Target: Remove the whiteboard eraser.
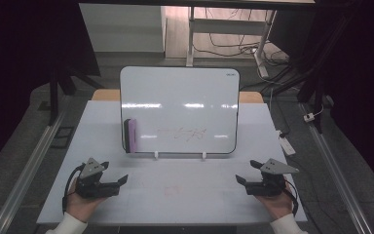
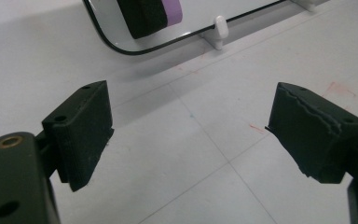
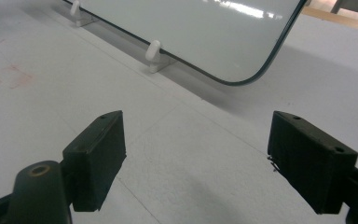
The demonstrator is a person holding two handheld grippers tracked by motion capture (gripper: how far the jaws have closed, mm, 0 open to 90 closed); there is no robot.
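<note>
A small whiteboard [image 1: 179, 109] stands tilted on two white feet at the middle of the white table [image 1: 97, 122], with faint red scribbles [image 1: 182, 133] on its lower half. A black and purple eraser [image 1: 130, 135] clings to its lower left corner, seen close up as the eraser [image 2: 150, 15] in the left gripper view. My left gripper [image 1: 116, 173] rests open on the table at the front left, nothing between its jaws. At the front right my right gripper [image 1: 248, 171] also lies open and empty. The left gripper [image 2: 189, 128] and right gripper [image 3: 196, 156] each face the board's lower edge.
Faint red marks [image 1: 173, 189] stain the table between the grippers. A white board foot [image 3: 153, 55] stands ahead of the right gripper. Beyond the table lie cables, desk legs and a dark stand [image 1: 58, 83] on the floor; metal rails [image 1: 29, 165] run along both sides.
</note>
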